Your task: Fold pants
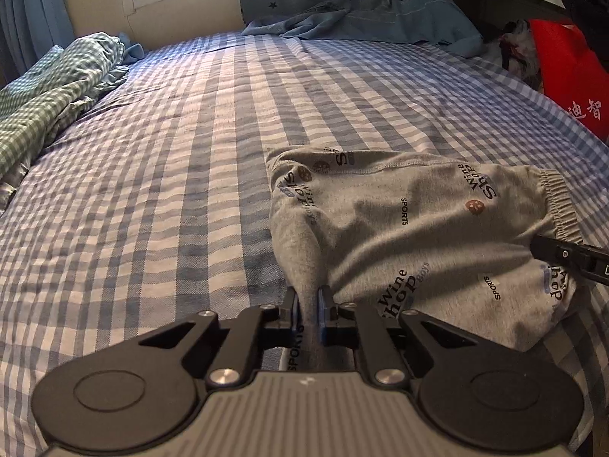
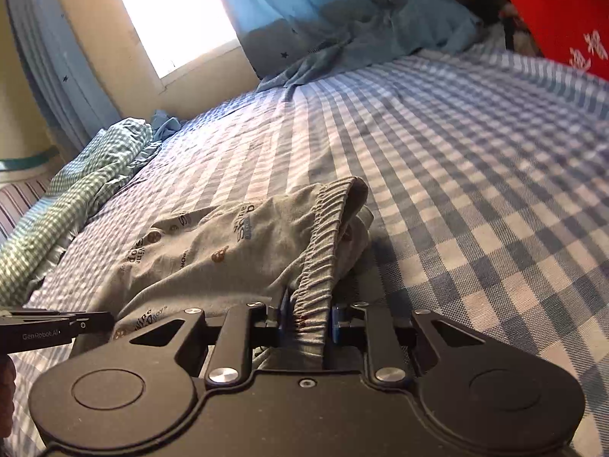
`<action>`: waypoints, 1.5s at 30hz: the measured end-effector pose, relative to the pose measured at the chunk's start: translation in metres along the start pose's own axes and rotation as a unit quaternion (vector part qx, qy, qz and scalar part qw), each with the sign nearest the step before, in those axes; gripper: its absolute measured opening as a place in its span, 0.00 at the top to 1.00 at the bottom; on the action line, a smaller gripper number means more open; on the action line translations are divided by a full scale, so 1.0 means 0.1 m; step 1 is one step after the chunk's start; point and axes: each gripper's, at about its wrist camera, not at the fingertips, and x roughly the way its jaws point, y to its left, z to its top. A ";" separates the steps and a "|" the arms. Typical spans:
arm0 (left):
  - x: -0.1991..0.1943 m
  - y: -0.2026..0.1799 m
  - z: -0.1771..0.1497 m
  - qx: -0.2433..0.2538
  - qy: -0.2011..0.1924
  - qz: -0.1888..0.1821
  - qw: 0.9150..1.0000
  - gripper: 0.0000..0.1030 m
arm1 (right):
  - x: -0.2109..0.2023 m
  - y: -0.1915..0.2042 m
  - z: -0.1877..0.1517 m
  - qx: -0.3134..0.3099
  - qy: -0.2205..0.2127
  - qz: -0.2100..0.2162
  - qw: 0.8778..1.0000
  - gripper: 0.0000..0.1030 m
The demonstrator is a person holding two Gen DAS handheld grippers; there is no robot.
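Grey printed pants (image 1: 418, 221) lie bunched on the blue checked bed sheet (image 1: 171, 152). My left gripper (image 1: 307, 304) is shut on a pinched ridge of the grey cloth, which runs up between its fingers. In the right wrist view the same pants (image 2: 228, 251) show their ribbed elastic waistband (image 2: 323, 251). My right gripper (image 2: 309, 318) is shut on that waistband, near its lower end. The right gripper's black finger enters the left wrist view at the right edge (image 1: 571, 259). At the left edge of the right wrist view the left gripper's finger (image 2: 57, 329) shows.
A crumpled green checked cloth (image 1: 57, 87) lies at the bed's left side. A blue cloth heap (image 1: 365, 19) and curtain sit at the far end under the window. A red bag (image 1: 571, 72) stands off the right edge.
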 end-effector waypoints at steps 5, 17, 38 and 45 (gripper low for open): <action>-0.10 0.04 0.12 0.005 -0.014 -0.013 1.000 0.92 | -0.10 0.13 0.09 -0.020 -0.013 0.001 1.000 0.82; -0.48 0.89 0.91 0.004 -0.116 0.056 0.992 0.92 | 0.37 1.25 1.06 -0.087 -0.083 0.090 0.989 0.84; 0.26 1.75 -0.12 -0.054 -0.084 0.111 0.989 0.61 | 1.59 1.64 0.38 -0.072 0.011 0.084 0.994 0.61; -0.15 1.75 -0.10 -0.073 -0.101 0.112 0.986 0.32 | 1.16 1.78 0.36 -0.098 -0.033 0.072 0.992 0.36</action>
